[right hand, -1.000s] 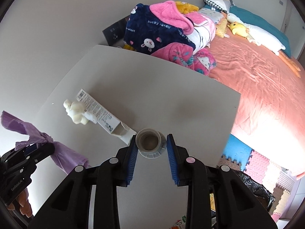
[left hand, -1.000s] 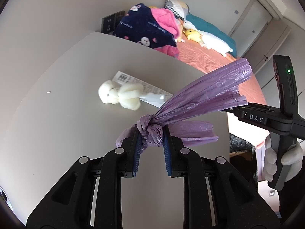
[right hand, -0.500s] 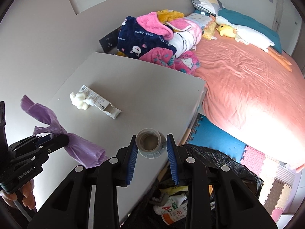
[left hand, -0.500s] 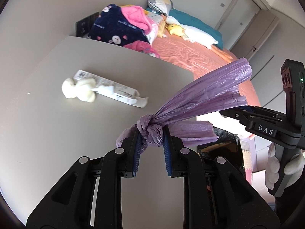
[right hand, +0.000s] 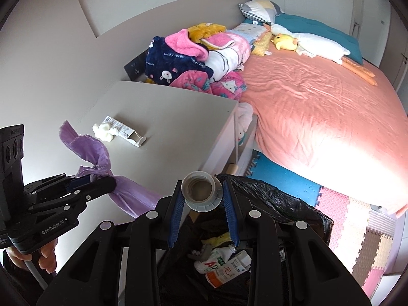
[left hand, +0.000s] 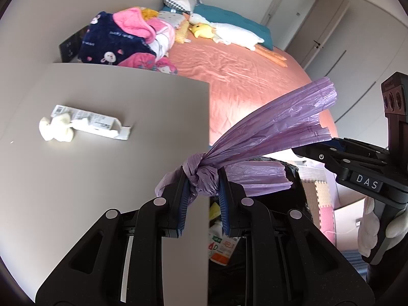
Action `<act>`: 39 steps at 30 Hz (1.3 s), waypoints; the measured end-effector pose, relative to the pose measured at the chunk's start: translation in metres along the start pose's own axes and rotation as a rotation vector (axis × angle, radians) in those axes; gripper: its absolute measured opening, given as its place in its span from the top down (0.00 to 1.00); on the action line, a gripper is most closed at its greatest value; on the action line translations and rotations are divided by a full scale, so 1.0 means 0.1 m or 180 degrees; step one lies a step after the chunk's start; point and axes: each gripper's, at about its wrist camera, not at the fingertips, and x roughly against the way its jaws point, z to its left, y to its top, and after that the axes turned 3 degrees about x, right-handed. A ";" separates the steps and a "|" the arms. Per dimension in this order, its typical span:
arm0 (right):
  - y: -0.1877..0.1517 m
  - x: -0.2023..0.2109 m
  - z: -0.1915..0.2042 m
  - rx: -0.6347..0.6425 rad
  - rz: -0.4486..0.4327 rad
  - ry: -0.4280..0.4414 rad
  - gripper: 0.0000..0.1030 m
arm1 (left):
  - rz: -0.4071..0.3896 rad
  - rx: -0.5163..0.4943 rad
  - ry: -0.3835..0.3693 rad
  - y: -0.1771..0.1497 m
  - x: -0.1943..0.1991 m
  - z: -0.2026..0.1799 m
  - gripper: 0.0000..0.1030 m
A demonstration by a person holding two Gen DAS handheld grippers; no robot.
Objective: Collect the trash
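Purple plastic, a knotted bag [left hand: 204,176], was pinched at its knot between the blue pads of the left gripper [left hand: 203,186], whose jaws were closed tight on it. That gripper pointed steeply down over the edge of the grey table [left hand: 102,173], and the bag's loose ends fanned out to the right, above the floor. In the right wrist view the same gripper [right hand: 102,182] stood at the left, with bare fingers [right hand: 46,255] of the person's hand wrapped round its handle below.

The right gripper [right hand: 202,193] also tilted downward, its jaws narrowed onto a small grey cup-like lid [right hand: 201,191], open side facing the camera, held by its rim between the pads. A white-gloved hand [left hand: 369,232] gripped its handle.

Below both grippers sat a bin lined with a black bag [right hand: 280,204], beside the table. Inside lay a white and orange bottle [right hand: 224,267] and some yellow scrap [right hand: 219,238]. A white carton [left hand: 97,125] and a crumpled tissue [left hand: 56,128] lay touching on the table.
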 end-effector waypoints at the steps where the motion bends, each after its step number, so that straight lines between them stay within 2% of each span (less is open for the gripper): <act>1: -0.02 0.03 -0.03 -0.0013 -0.0011 -0.0009 0.69 | 0.0009 -0.0026 -0.0012 0.00 -0.01 -0.05 0.80; 21: -0.42 0.54 -0.74 -0.0362 -0.0176 -0.0220 0.69 | 0.0293 -0.0582 -0.0324 -0.03 -0.36 -0.98 0.80; 28: -0.52 0.65 -0.93 -0.0474 -0.0210 -0.0287 0.69 | 0.0533 -0.0810 -0.0502 -0.06 -0.54 -1.23 0.77; 30: -0.55 0.71 -0.99 -0.0508 -0.0256 -0.0255 0.68 | 0.0704 -0.0951 -0.0539 -0.12 -0.61 -1.31 0.51; 31: -0.56 0.75 -1.03 -0.0546 -0.0286 -0.0237 0.61 | 0.0723 -0.1003 -0.0441 -0.14 -0.64 -1.33 0.10; 32: -0.58 0.79 -1.07 -0.0591 -0.0318 -0.0229 0.43 | 0.0680 -0.1042 -0.0356 -0.16 -0.65 -1.35 0.06; 34: -0.62 0.89 -1.15 -0.0694 -0.0469 -0.0296 0.27 | 0.0668 -0.1050 -0.0289 -0.18 -0.68 -1.33 0.06; 39: -0.67 0.94 -1.30 -0.0848 -0.0495 -0.0347 0.25 | 0.0697 -0.0783 -0.0206 -0.16 -0.75 -1.16 0.06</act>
